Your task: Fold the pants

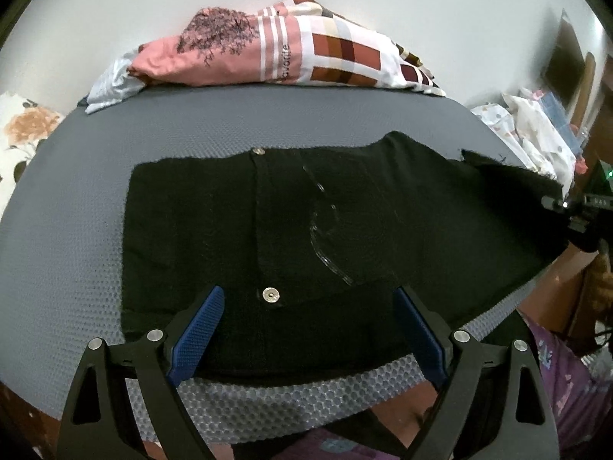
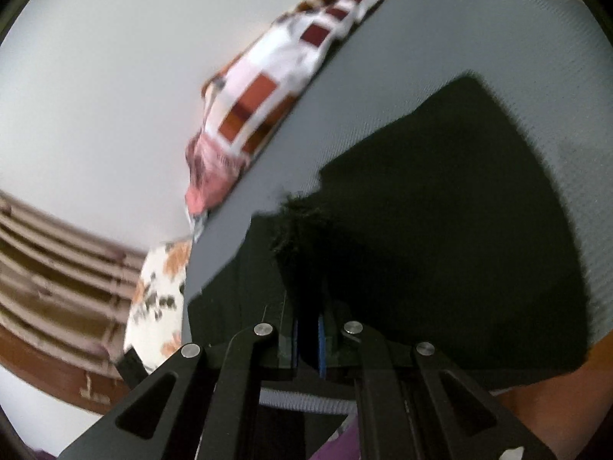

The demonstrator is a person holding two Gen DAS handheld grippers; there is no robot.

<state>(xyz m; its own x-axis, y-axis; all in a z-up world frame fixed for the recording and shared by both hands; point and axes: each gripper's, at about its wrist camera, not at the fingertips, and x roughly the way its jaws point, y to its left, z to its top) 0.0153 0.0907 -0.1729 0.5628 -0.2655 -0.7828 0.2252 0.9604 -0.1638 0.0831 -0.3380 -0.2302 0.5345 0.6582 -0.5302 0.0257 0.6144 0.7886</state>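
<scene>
Pants: the black fabric pants (image 1: 345, 230) lay spread flat across the grey textured tabletop (image 1: 76, 230), waistband with its silver snap button (image 1: 271, 294) nearest the left claw; one leg end was lifted off at the right.
Left claw: the left claw (image 1: 310, 329) hovered just over the waistband, its blue-padded fingers (image 1: 199, 333) spread wide and gripping nothing.
Right claw: the right claw (image 2: 308, 339) was clenched on a frayed black hem of the pants (image 2: 306, 230), cloth bunched between its pads.
Surroundings: a pink and white patchwork bundle of cloth (image 1: 291, 53) sat at the far edge of the tabletop, well apart from the pants; a floral white cloth (image 1: 23, 134) lay beyond the left edge.
Obstructions: the raised leg hid the tabletop beneath it in the right wrist view, which was blurred.
</scene>
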